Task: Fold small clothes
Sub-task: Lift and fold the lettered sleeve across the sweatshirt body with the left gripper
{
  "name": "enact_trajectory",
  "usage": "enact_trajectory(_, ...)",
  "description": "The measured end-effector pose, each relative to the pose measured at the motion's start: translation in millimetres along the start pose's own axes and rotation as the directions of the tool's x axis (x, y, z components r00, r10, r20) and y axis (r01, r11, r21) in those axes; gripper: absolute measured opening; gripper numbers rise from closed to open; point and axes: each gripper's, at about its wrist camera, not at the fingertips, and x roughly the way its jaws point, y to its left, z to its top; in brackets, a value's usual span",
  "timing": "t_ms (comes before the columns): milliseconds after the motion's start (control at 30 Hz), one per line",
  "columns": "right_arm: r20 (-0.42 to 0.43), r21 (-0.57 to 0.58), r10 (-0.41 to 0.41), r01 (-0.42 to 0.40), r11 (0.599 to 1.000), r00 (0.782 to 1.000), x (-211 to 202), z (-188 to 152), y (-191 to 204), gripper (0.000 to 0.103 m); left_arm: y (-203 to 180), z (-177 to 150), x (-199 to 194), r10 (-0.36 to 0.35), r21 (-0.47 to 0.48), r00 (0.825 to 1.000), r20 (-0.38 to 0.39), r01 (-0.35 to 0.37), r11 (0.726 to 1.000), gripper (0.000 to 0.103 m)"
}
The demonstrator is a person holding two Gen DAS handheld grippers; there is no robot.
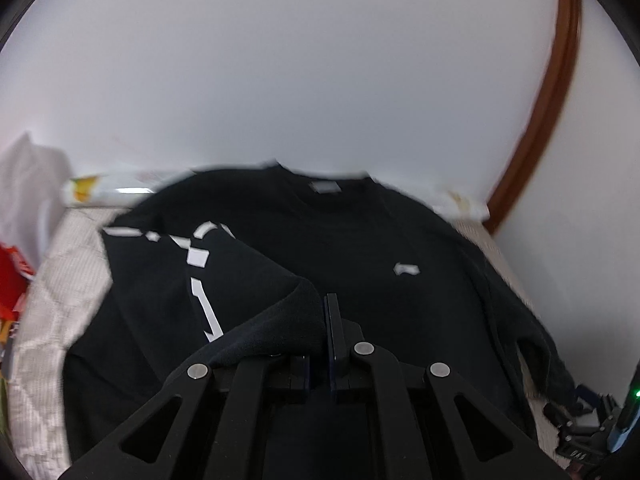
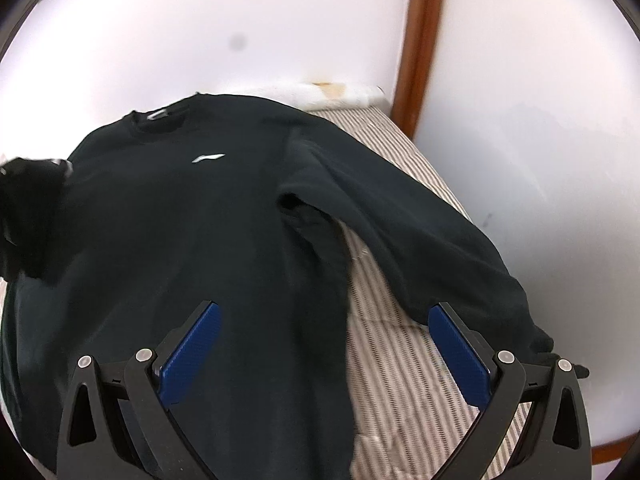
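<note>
Taking the black sweatshirt [image 1: 360,248] as the landmark, a heap of white cloth [image 1: 28,184] and something red [image 1: 12,276] sat at its far left, at the edge of the left wrist view, too blurred to name. The sweatshirt itself lay front up on a striped bed cover [image 1: 60,280], its collar toward the white wall [image 1: 280,80] and a small white label [image 1: 325,187] inside the neck.

Over the left part of its body, one sleeve [image 1: 224,280] printed with white marks was folded across the chest. The left gripper [image 1: 326,308] was closed tight on the black fabric of that sleeve, which draped over its left finger, and it hung above the middle of the garment.

Right of that, a small white logo [image 2: 208,158] sat on the chest. Further right the right gripper [image 2: 324,320] hovered over the lower hem side of the sweatshirt with its blue pads [image 2: 192,356] spread wide and nothing between them. The other sleeve [image 2: 420,240] stretched out flat to the right of the body, with a strip of bed cover showing between sleeve and body. A brown wooden trim [image 2: 420,40] ran up the wall beyond the sweatshirt's right side.
</note>
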Motion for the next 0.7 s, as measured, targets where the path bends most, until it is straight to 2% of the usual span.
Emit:
enact_trajectory(133, -0.006, 0.025, 0.009, -0.008, 1.000, 1.000, 4, -6, -13, 0.102, -19, -16, 32, -0.020, 0.018, 0.997, -0.081, 0.021, 1.000, 0.006)
enact_trajectory(233, 0.012, 0.008, 0.019, -0.019, 1.000, 1.000, 2, -8, -11, 0.102, -19, -24, 38, -0.059, -0.009, 0.993, -0.104, 0.058, 0.998, 0.008)
enact_trajectory(300, 0.040, -0.045, 0.040, -0.038, 0.998, 0.998, -3, -10, 0, 0.102, -19, -27, 39, -0.080, -0.017, 0.988, -0.131, 0.079, 0.997, 0.020)
enact_trajectory(367, 0.060, -0.088, 0.063, -0.057, 0.994, 0.996, -9, -9, 13, 0.102, -15, -30, 30, -0.115, -0.028, 0.984, -0.136, 0.112, 0.993, 0.045)
enact_trajectory(400, 0.069, -0.104, 0.075, -0.068, 0.992, 0.995, -11, -8, 20, 0.102, -11, -31, 24, -0.127, -0.035, 0.985, -0.120, 0.124, 0.992, 0.052)
enact_trajectory(433, 0.075, -0.116, 0.086, -0.077, 0.990, 0.993, -14, -7, 27, 0.102, -4, -33, 10, -0.138, -0.045, 0.986, -0.089, 0.135, 0.990, 0.070)
enact_trajectory(467, 0.082, -0.131, 0.104, -0.092, 0.987, 0.991, -17, -5, 37, 0.102, 3, -33, 0, -0.143, -0.052, 0.988, -0.064, 0.139, 0.989, 0.077)
enact_trajectory(600, 0.098, -0.166, 0.190, -0.172, 0.971, 0.977, -29, 3, 73, 0.102, 49, -40, -41, -0.152, -0.091, 0.988, -0.005, 0.151, 0.984, 0.077)
enact_trajectory(700, 0.101, -0.206, 0.262, -0.238, 0.949, 0.960, -37, 7, 108, 0.102, 99, -51, -68, -0.103, -0.149, 0.994, 0.027, 0.106, 0.983, 0.077)
